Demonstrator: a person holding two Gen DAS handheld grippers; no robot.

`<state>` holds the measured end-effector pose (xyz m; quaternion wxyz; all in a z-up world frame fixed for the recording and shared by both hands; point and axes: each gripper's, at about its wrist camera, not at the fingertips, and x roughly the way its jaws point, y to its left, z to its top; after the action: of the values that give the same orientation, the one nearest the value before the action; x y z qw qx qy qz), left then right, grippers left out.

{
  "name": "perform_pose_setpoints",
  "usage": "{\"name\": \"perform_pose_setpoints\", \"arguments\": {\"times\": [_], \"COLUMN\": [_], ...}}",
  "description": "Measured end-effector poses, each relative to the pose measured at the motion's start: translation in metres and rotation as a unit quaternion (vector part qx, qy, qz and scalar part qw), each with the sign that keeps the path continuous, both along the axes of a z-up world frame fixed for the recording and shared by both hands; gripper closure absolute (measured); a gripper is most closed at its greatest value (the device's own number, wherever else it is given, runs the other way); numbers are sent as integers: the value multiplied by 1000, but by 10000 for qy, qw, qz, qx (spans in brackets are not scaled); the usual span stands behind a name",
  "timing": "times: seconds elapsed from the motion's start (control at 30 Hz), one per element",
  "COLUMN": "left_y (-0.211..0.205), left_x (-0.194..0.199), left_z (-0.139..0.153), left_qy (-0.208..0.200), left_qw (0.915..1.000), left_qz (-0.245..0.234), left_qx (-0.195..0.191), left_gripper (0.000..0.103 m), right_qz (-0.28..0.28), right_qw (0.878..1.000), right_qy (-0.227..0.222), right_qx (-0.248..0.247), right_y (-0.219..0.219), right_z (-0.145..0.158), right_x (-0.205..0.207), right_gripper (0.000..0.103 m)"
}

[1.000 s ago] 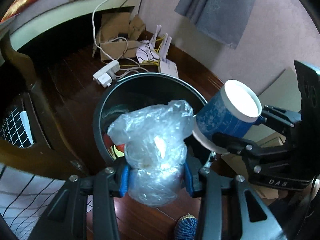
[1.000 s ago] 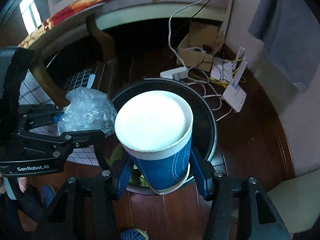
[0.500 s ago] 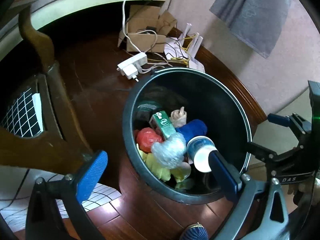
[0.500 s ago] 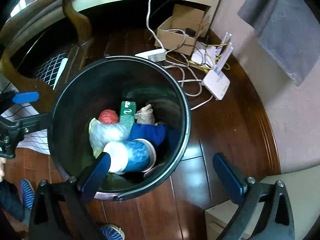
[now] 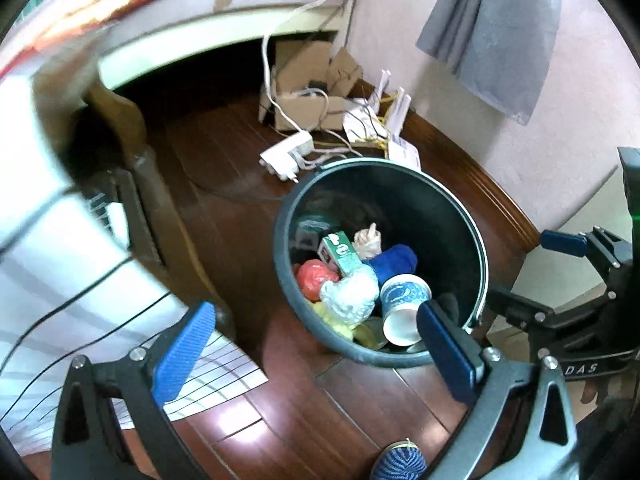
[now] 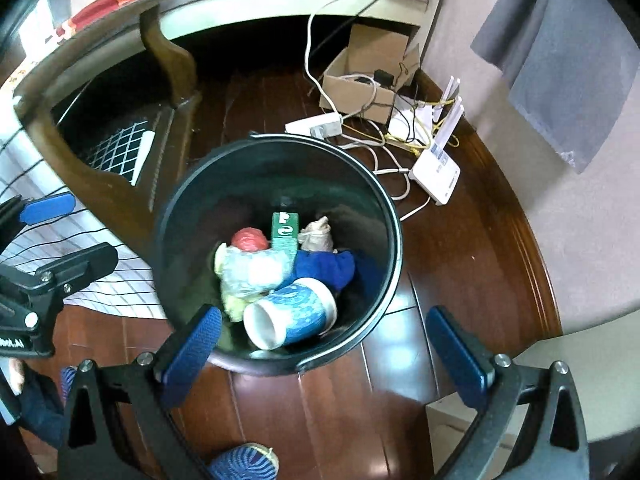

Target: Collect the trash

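A dark round trash bin (image 5: 478, 248) (image 6: 168, 216) stands on the wooden floor. Inside it lie a blue paper cup (image 5: 404, 300) (image 6: 292, 312) on its side, a crumpled clear plastic bag (image 5: 350, 294) (image 6: 252, 272), a green carton (image 5: 340, 250) (image 6: 285, 234), a red wad (image 5: 316, 278) (image 6: 250, 239) and a blue cloth (image 5: 394, 260) (image 6: 324, 266). My left gripper (image 5: 316, 344) is open and empty above the bin's near left side. My right gripper (image 6: 328, 344) is open and empty above the bin's near rim.
A cardboard box (image 6: 360, 84), a white power strip (image 6: 316, 124), a white router (image 6: 436, 172) and tangled cables lie behind the bin. A wooden table leg (image 6: 168, 52) stands at left. A grey cloth (image 6: 560, 64) hangs on the wall. A blue slipper (image 6: 244, 462) is below.
Both grippers opened and let go; the plastic bag and the blue cup dropped into the bin. Both grippers have since drawn back and up from the bin.
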<state>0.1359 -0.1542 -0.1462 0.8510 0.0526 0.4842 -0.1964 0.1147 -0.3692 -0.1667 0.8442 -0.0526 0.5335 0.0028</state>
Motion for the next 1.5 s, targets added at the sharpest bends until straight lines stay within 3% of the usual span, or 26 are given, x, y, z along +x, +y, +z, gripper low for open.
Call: {"name": "perform_pose_setpoints", "arguments": {"times": [0.6,0.7,0.97,1.3,1.5], "left_y": [70,72,99,121,130], "left_x": [-61,-79,-120,-162,-163], "left_z": [89,111,168,193,195], "left_qy": [-755,-1142,-1612,-1894,-1895], "left_qw": [9960,9919,9836,9754,9742], "left_qz": [482,524,797,1105,1192], "left_qx": [-2,194,-155,-232,-294], "left_gripper": [2,2,2,1,1], "right_qz": [-68,-127,-55,218,197], "right_qw": [9965,9951,9876,9798,9770], "right_qy": [-777,-938,-1554,-1973,-2116], "right_qx": [303,291,207,247,190], "right_y": [55,62,83,113,116], "right_z": [104,129,195,234,246], "right_x": [-63,-75,-110,-156,-166], "right_gripper": [0,0,0,0,0]}}
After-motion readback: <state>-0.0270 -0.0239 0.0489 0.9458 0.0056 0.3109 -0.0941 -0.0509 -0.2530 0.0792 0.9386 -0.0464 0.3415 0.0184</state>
